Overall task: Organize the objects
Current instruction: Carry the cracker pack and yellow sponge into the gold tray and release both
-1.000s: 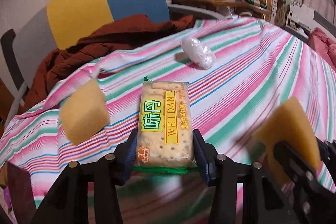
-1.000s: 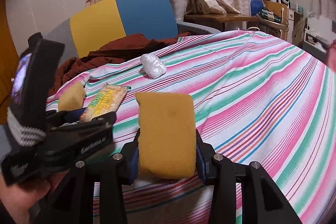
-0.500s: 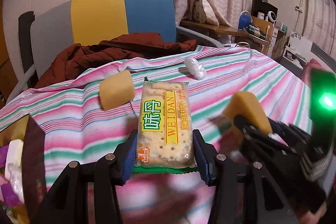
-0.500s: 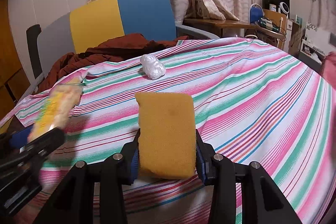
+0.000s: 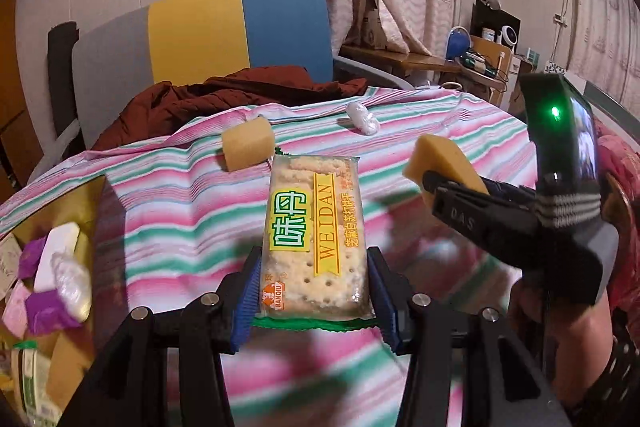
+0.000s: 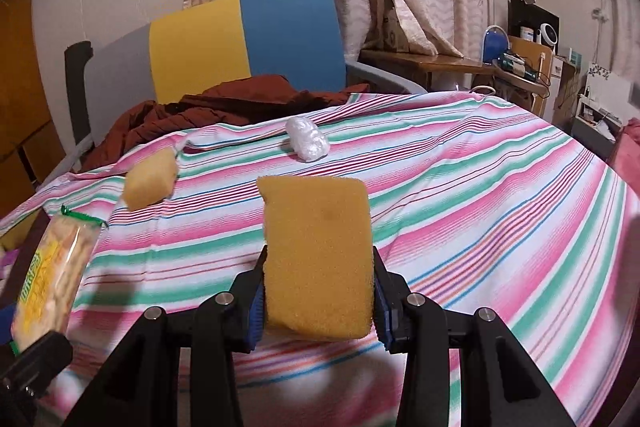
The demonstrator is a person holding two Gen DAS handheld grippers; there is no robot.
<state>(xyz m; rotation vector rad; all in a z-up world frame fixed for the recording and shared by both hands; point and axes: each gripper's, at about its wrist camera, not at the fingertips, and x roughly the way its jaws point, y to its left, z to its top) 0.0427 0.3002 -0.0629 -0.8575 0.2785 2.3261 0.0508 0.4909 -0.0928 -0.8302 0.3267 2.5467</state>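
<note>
left tool (image 5: 314, 291) clamped on cracker pack (image 5: 316, 235), right tool (image 6: 318, 291) clamped on sponge (image 6: 318, 255), both above striped table (image 6: 480, 207); second sponge (image 6: 150, 179) near far-left edge, plastic-wrapped lump (image 6: 307, 139), contents unclear, behind; right side open.

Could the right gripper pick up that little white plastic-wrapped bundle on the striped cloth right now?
Probably not yet. The path over the striped cloth to the white bundle looks free, but the right gripper has its jaws shut on a yellow sponge, which it would have to set down first.
</note>
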